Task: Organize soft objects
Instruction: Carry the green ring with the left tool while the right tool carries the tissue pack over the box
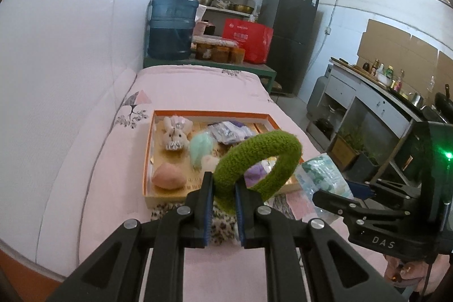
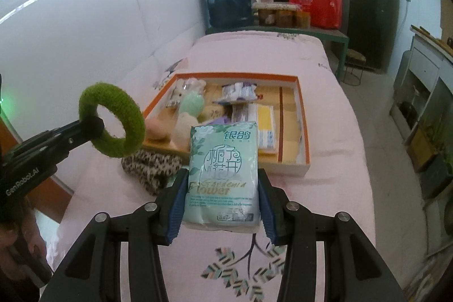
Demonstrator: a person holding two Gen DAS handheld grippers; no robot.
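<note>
My left gripper is shut on a fuzzy green ring, held up just in front of the orange-rimmed box; the ring also shows in the right wrist view. My right gripper is shut on a pale green tissue pack, held above the pink bedspread near the box's front edge. The pack's end shows in the left wrist view. In the box lie a plush bunny, a mint pom, a pink soft lump and wrapped packets.
A leopard-print cloth lies on the bed before the box. A white wall runs along the left. A blue water jug, jars and a red bag stand on a green table beyond the bed.
</note>
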